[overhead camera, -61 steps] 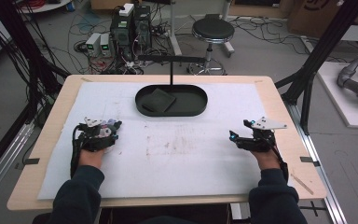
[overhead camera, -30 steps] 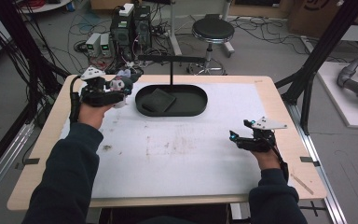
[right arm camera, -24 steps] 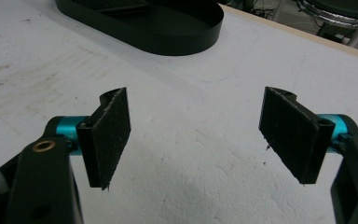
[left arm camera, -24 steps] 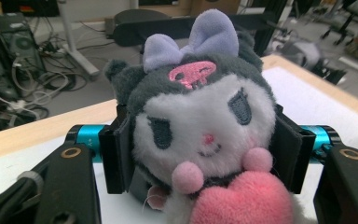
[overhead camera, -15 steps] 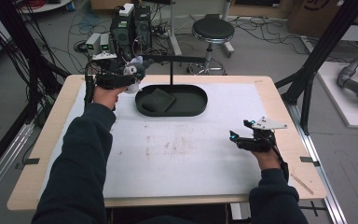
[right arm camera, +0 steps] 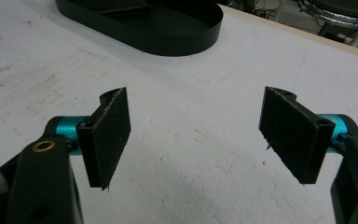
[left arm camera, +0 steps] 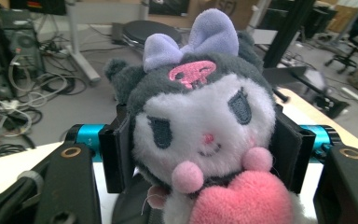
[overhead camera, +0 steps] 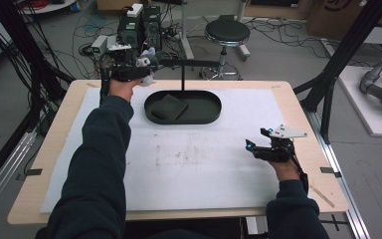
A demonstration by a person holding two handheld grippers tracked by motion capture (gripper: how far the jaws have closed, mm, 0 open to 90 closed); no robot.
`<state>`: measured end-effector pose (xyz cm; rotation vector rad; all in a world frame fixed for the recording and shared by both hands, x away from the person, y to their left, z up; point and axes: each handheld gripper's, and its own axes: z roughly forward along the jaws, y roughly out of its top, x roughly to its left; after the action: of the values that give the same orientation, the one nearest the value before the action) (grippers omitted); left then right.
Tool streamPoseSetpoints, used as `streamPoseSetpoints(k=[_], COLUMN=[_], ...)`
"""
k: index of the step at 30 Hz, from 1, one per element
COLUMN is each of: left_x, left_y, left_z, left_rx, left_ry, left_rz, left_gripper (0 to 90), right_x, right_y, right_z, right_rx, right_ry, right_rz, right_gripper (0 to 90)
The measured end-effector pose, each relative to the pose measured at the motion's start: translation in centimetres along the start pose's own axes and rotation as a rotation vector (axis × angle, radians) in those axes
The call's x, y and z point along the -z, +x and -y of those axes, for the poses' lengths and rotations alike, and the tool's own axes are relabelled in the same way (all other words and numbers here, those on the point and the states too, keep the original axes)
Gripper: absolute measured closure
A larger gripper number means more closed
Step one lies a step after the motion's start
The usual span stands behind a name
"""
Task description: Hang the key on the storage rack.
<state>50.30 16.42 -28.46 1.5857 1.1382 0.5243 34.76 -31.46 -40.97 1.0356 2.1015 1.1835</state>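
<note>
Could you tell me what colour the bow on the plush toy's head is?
Lilac bow; clearest in the left gripper view.

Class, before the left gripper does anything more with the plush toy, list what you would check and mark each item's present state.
1. Left gripper jaws clamp the grey-and-white plush toy with the lilac bow at both sides: ok.
2. Black oval tray upright on the white table mat: ok.
3. Dark flat piece lies inside the tray: ok.
4. Right gripper open, nothing between its jaws: ok.
5. Toy clear of the tray's upright post: cannot tell.
</note>
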Motion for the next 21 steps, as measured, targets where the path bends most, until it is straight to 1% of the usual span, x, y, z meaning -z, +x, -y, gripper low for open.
streamPoseSetpoints(k=[2,5,7,8,12,14,16,21], left_x=[-0.1,-0.1,-0.1,-0.1,0.0,0.1,0.0,-0.7], left_y=[0.4,0.6,0.8,0.9,1.8,2.1,2.3,1.9], left_z=[0.2,0.5,0.8,1.0,2.3,3.0,3.6,4.7], left_rx=[0.01,0.01,0.008,0.017,0.037,0.036,0.026,-0.029], left_ry=[0.007,0.015,0.019,0.019,0.034,0.046,0.058,0.093], left_rz=[-0.011,-0.026,-0.045,-0.056,-0.096,-0.113,-0.124,-0.147], left_gripper=[35.5,35.5,35.5,35.4,35.3,35.3,35.3,34.9], right_x=[0.0,0.1,0.1,0.1,0.2,0.1,0.1,0.1], right_y=[0.0,0.0,0.0,0.0,0.0,0.0,0.0,0.0], right_z=[0.0,0.1,0.1,0.1,0.1,0.1,0.1,0.1], right_rx=[-0.001,-0.004,-0.005,-0.005,-0.004,-0.008,-0.005,-0.004], right_ry=[-0.001,-0.001,-0.001,0.001,-0.002,0.0,0.001,0.002], right_rz=[0.001,0.001,0.001,0.001,0.003,0.0,0.001,0.002], right_gripper=[25.2,25.2,25.2,25.2,25.2,25.2,25.2,25.2])
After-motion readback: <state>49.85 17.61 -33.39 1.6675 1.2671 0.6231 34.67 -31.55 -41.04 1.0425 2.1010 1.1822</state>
